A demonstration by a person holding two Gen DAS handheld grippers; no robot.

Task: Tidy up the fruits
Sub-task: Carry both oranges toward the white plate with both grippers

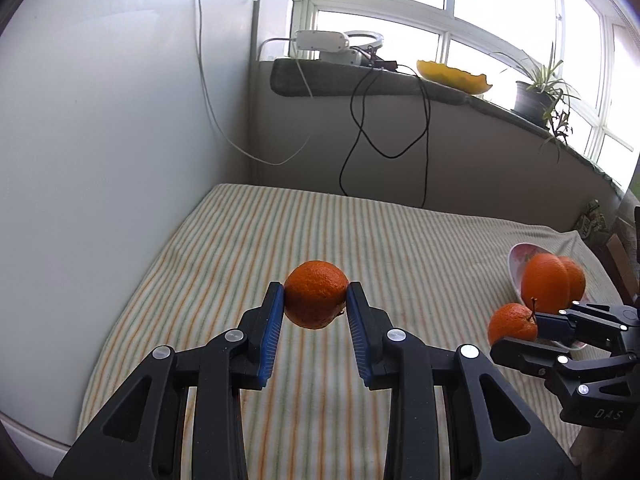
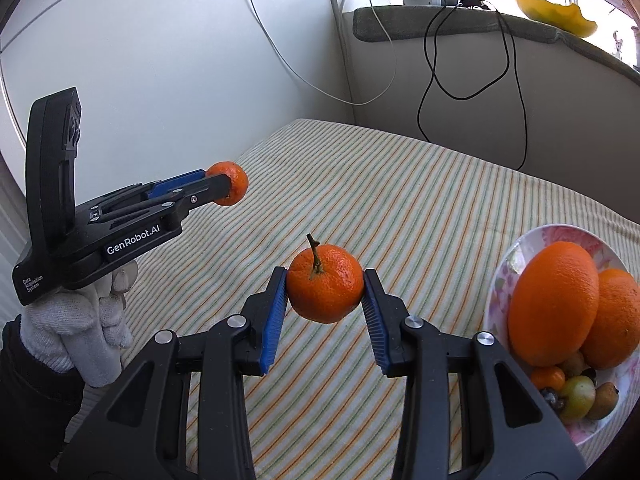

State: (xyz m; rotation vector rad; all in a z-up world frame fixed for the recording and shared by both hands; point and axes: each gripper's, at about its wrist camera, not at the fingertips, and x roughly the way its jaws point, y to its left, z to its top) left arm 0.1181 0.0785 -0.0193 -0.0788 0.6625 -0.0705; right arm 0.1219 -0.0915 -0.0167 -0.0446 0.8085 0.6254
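- Currently both claws are holding fruit above the striped desk [image 2: 400, 208].
- Left claw [image 1: 315, 300] is pinching a stemless mandarin [image 1: 316, 294] between its pads.
- Right claw [image 2: 325, 285] is clamping a stemmed mandarin [image 2: 325, 282], stem up.
- Plate [image 2: 516, 252] is lying just right of the right claw, so that claw is nearer.
- Plate is carrying two oranges [image 2: 554, 304] plus small fruits [image 2: 576, 396].

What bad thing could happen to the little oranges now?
Both are held up in the air. The left gripper pinches its tangerine only near the jaws' tips, so it might slip and roll off the striped cloth. The plate already looks crowded with big oranges, so the stemmed tangerine could tumble out.
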